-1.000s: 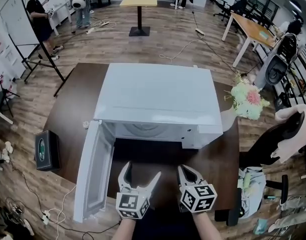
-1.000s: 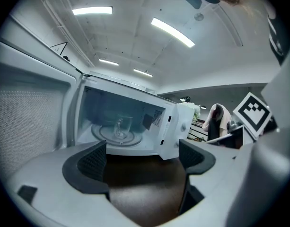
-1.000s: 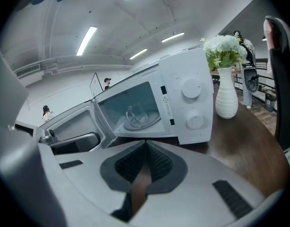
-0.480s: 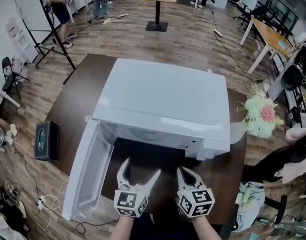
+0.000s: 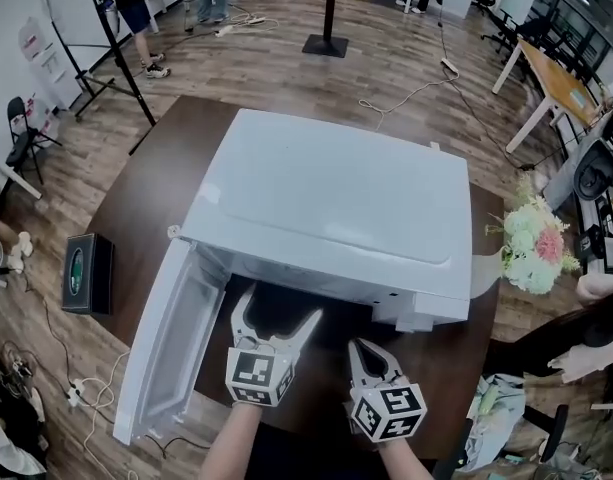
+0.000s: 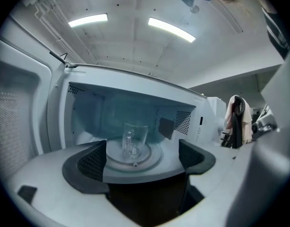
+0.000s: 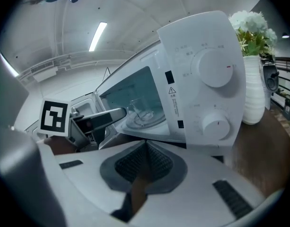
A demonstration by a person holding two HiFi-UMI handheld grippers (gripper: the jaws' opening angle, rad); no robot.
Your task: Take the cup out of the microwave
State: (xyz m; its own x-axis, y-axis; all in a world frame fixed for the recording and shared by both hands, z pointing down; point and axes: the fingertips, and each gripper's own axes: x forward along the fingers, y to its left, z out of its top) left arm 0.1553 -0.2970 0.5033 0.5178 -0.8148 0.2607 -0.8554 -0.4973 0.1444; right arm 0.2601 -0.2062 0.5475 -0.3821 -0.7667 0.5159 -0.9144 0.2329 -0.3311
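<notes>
The white microwave (image 5: 326,198) stands on the dark table with its door (image 5: 171,348) swung open to the left. Inside, a clear glass cup (image 6: 134,141) with a handle stands upright on the turntable; the right gripper view also catches the cup (image 7: 137,109). My left gripper (image 5: 279,313) is open at the mouth of the cavity, its jaws spread either side of the cup but short of it (image 6: 142,157). My right gripper (image 5: 371,356) is shut on nothing and hangs back in front of the control panel (image 7: 201,103).
A white vase of flowers (image 5: 536,248) stands at the table's right end, beside the microwave. A small black box (image 5: 76,273) sits at the left table edge. The open door bounds the left side. People stand far back on the wooden floor.
My left gripper has moved forward from the table's front edge up to the microwave opening. The right gripper has stayed near the front, still shut.
</notes>
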